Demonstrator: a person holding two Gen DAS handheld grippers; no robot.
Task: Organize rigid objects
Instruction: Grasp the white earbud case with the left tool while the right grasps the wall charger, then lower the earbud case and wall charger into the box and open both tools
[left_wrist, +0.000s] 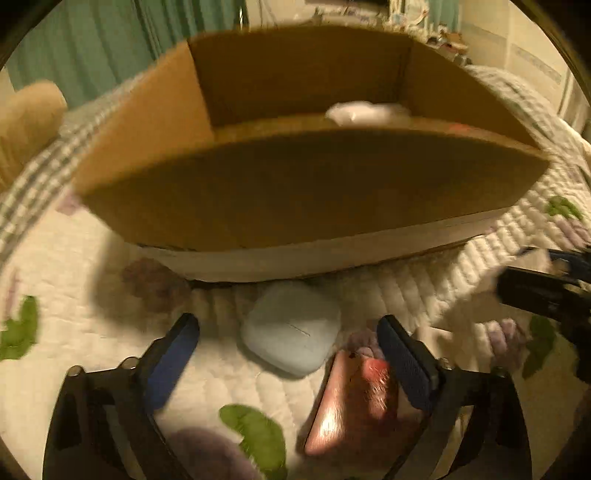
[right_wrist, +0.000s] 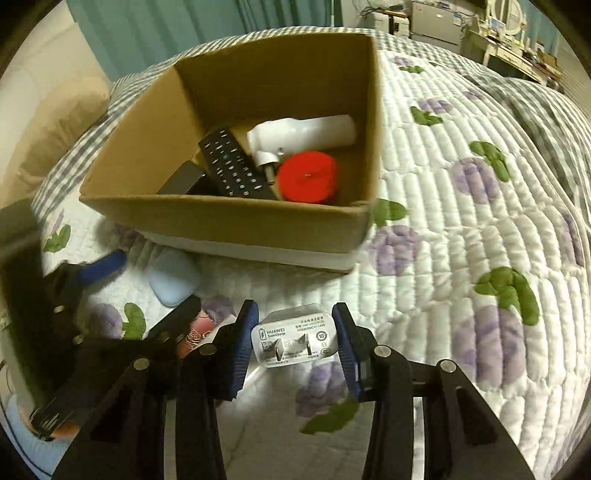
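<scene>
White charger (right_wrist: 294, 341) between the right gripper's (right_wrist: 295, 341) 2 spread fingers.

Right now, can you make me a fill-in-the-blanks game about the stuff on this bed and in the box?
1. The round object inside the cardboard box is colored ____.
2. The white Huawei charger sits between the fingers of the ____ gripper.
3. The light blue case lies on the quilt, ____ the box.
4. The black remote control lies ____ the box.

Missing words: red; right; outside; inside
</scene>
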